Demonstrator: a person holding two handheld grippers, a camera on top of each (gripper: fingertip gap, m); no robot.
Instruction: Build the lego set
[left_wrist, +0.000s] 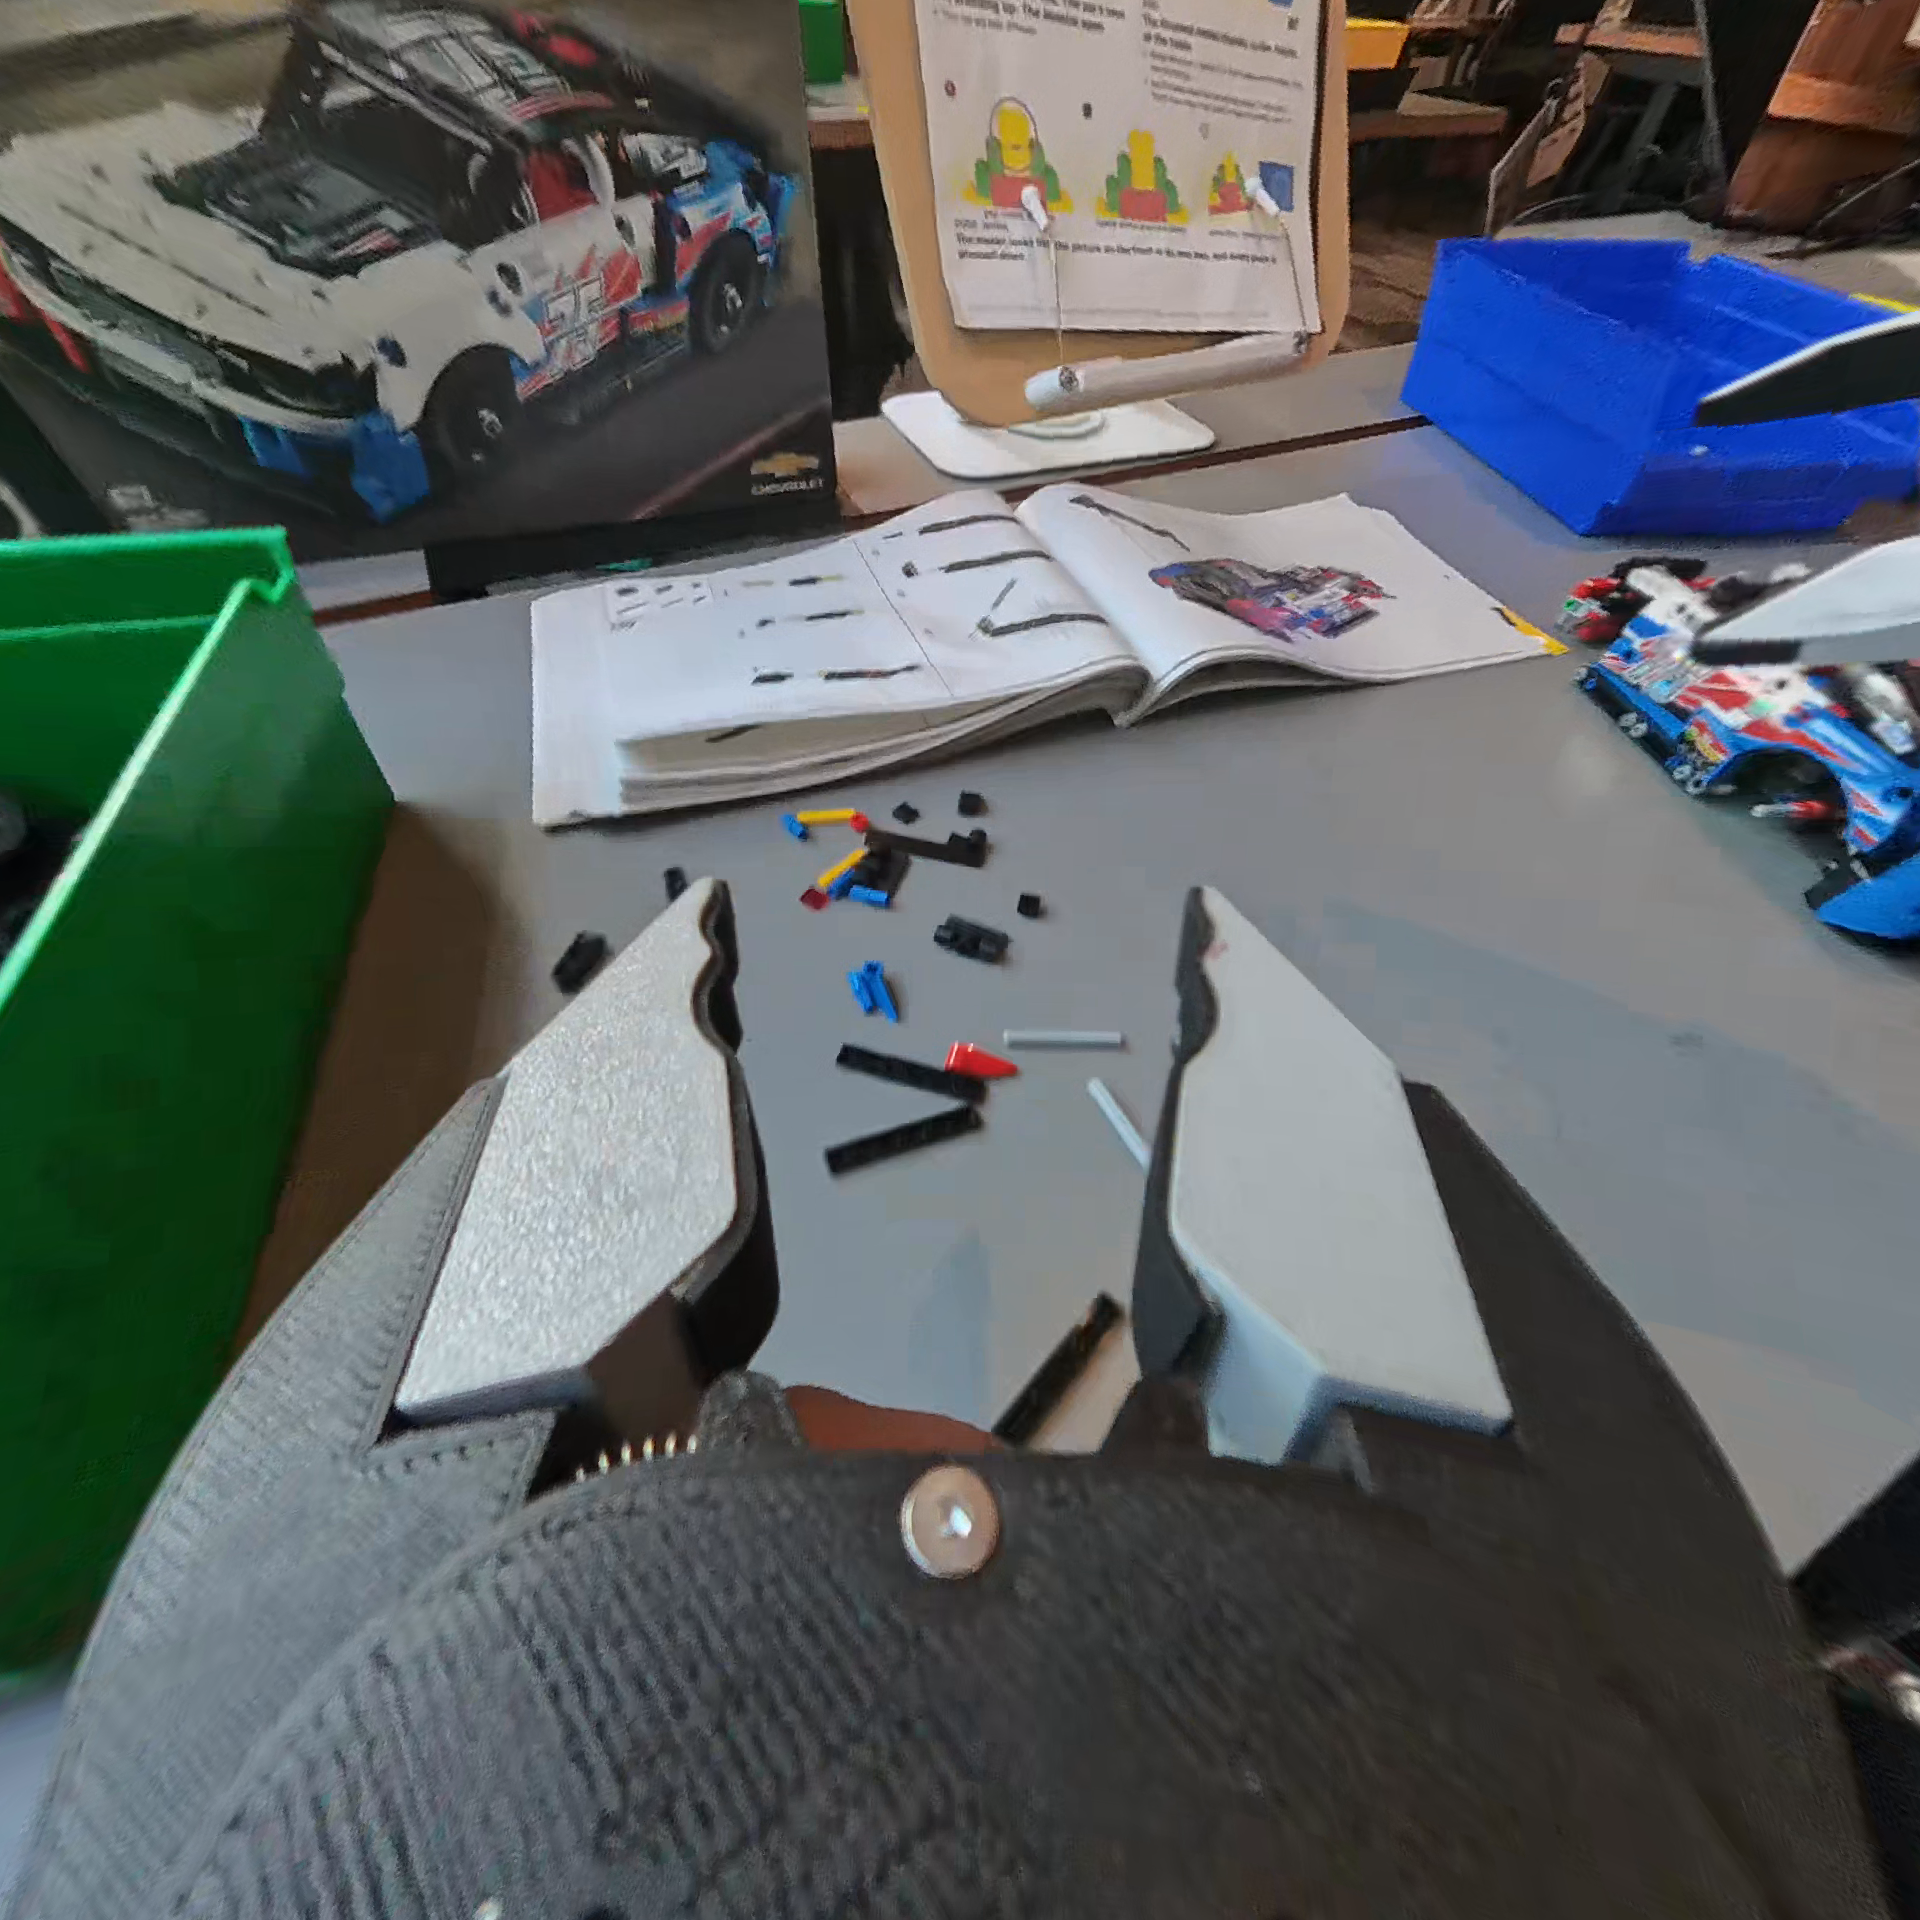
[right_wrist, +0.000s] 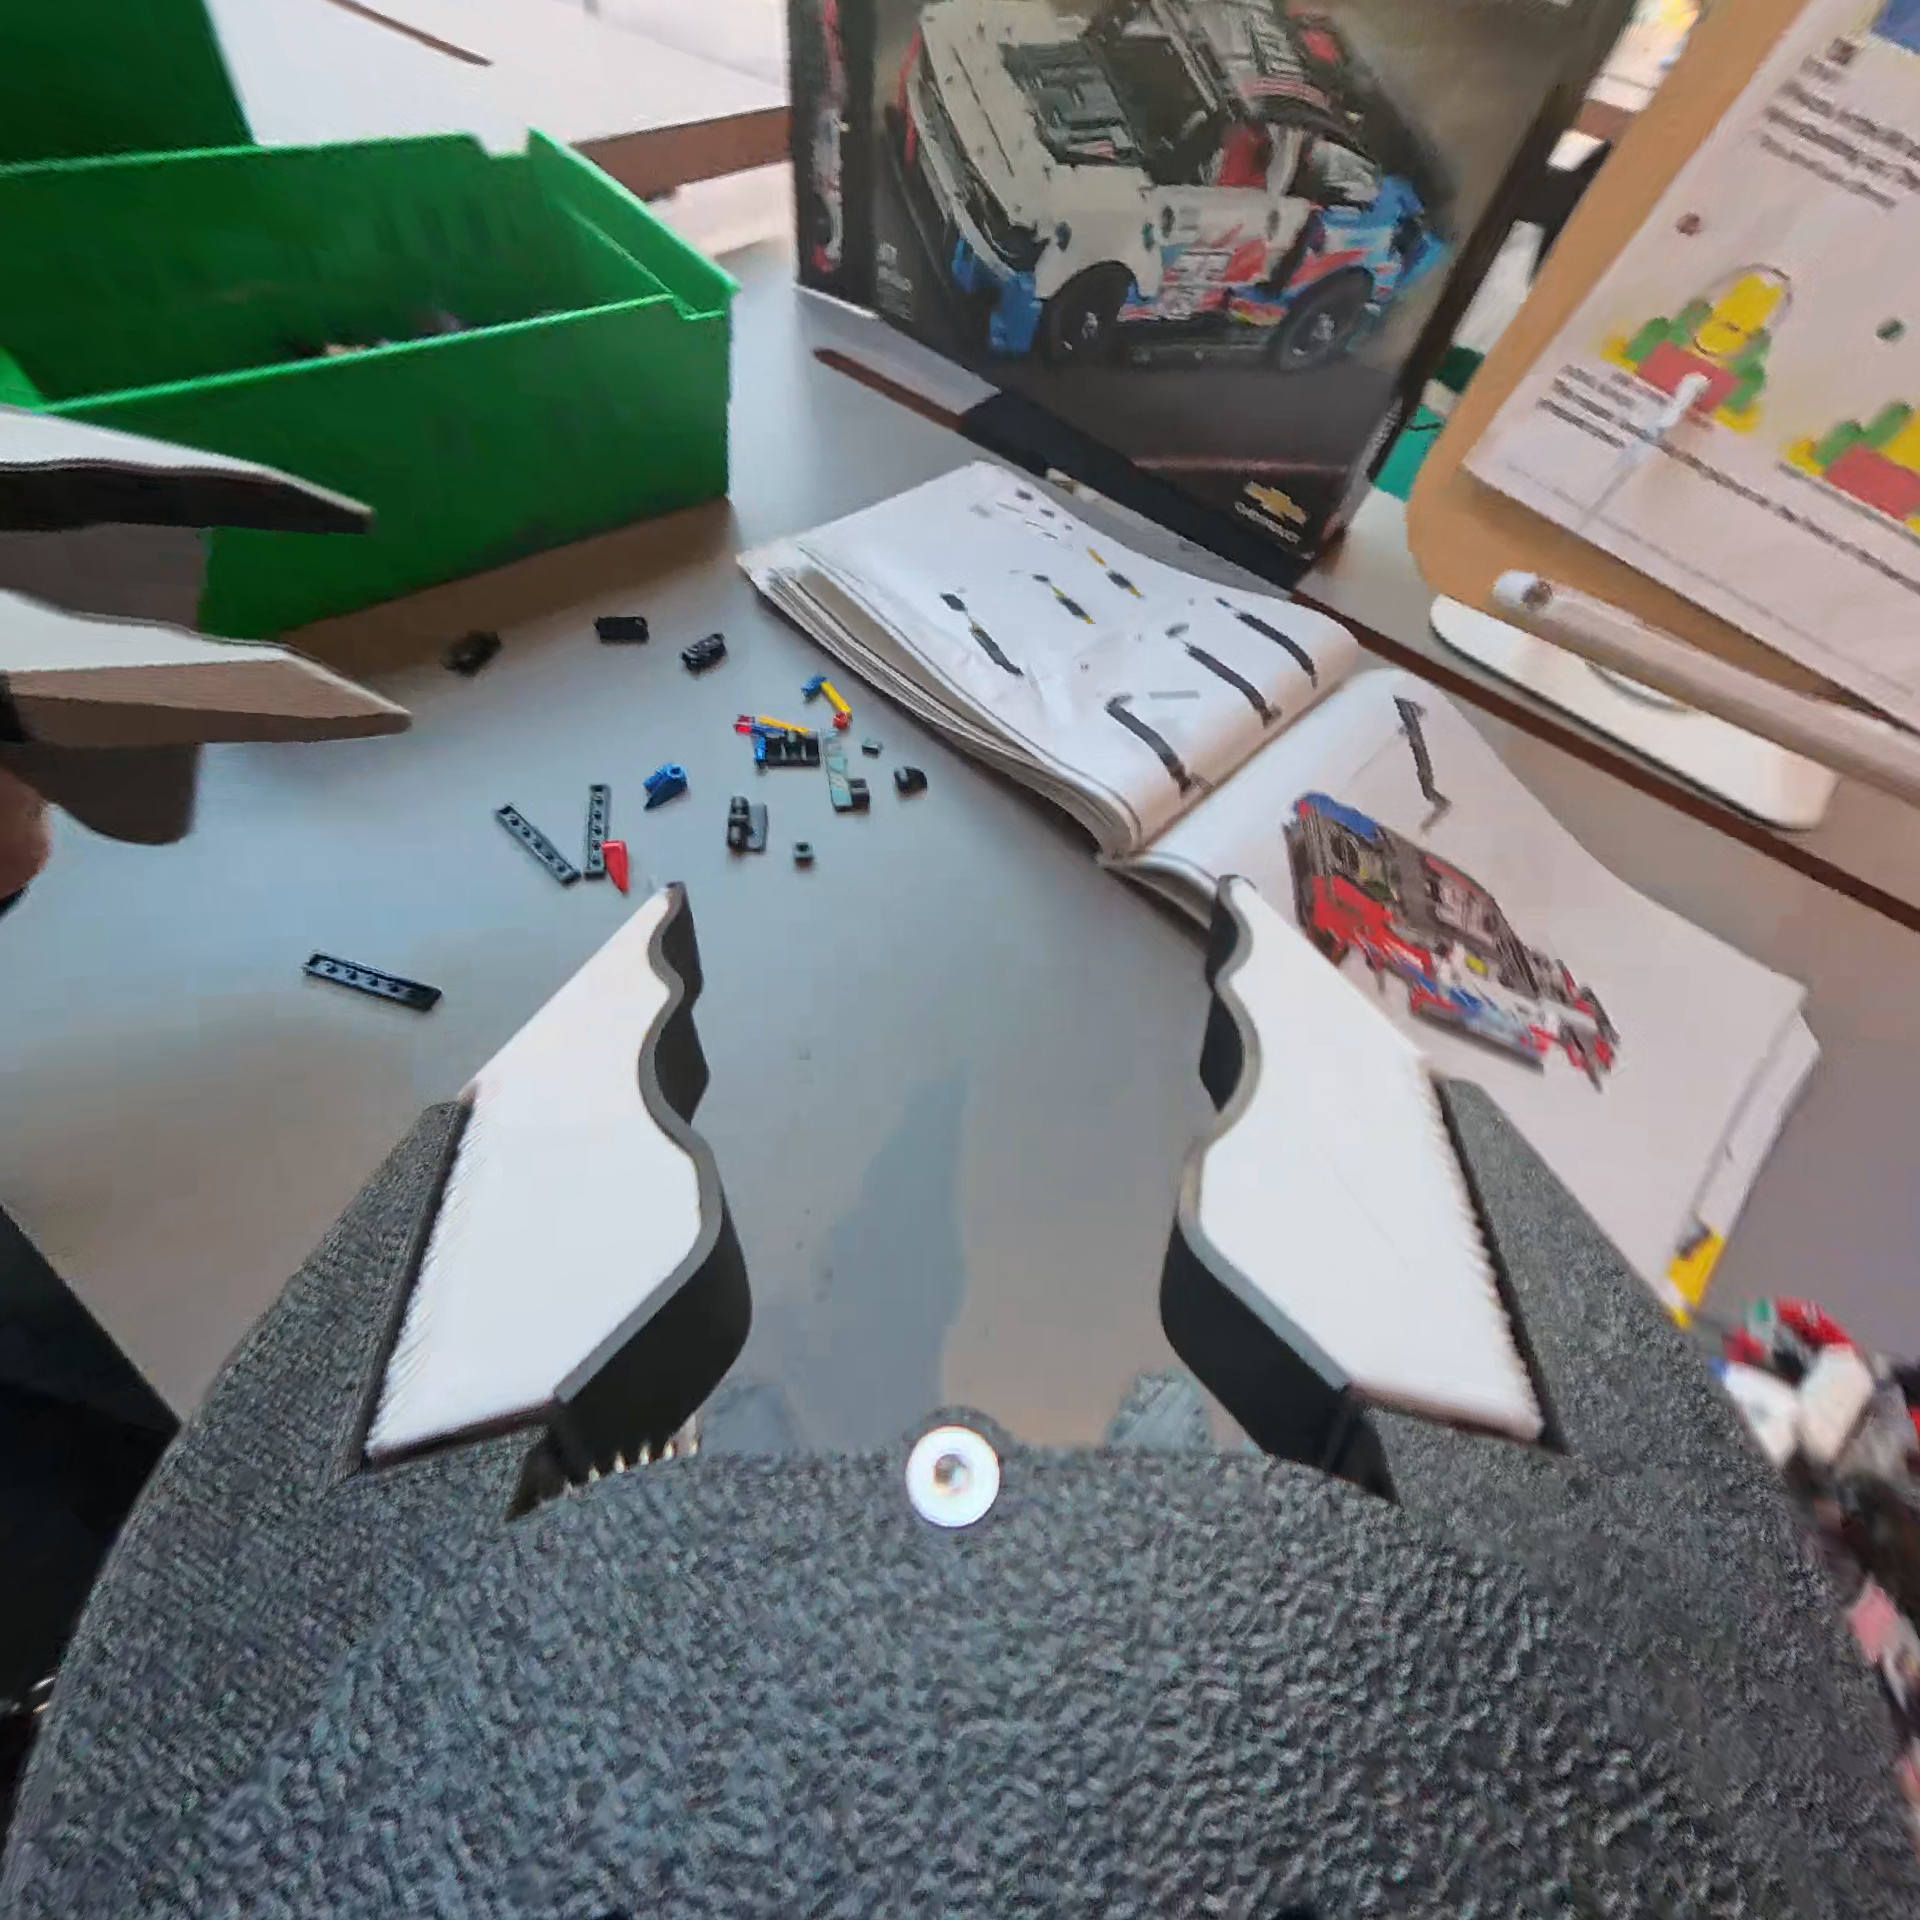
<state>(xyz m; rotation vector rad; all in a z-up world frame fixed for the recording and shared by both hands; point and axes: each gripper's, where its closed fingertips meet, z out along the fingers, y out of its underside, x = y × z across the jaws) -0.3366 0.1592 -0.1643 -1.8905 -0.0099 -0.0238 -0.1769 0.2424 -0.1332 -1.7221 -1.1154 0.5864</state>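
Both pairs of tongs were spread apart and held nothing: the left tongs (left_wrist: 961, 894) hovered just above the scatter of loose pieces (left_wrist: 914, 935) on the grey tabletop (left_wrist: 1455, 987), and the right tongs (right_wrist: 951, 894) hung over bare tabletop with the pieces ahead of them and to their left.

The half-built car (left_wrist: 1766, 717) sat well off to the right of the left tongs, beyond the open instruction booklet (left_wrist: 935, 644); its long axis seemed to run from far-left to near-right in the left wrist view, though which end was the nose could not be told.

Between the left tongs lay two black beams (left_wrist: 904, 1138), forming a shallow V, each lying roughly crosswise to the fingers. A red pointed piece (left_wrist: 977, 1060) touched the upper beam, its tip aimed right. Two thin grey axles (left_wrist: 1062, 1038) lay just beside the right finger.

The likely trouble, as I judged it: the pieces were small and close together, so a closing grip might catch two at once or flick the red piece away. A crosswise beam could pivot in the grip, and the round axles might roll.
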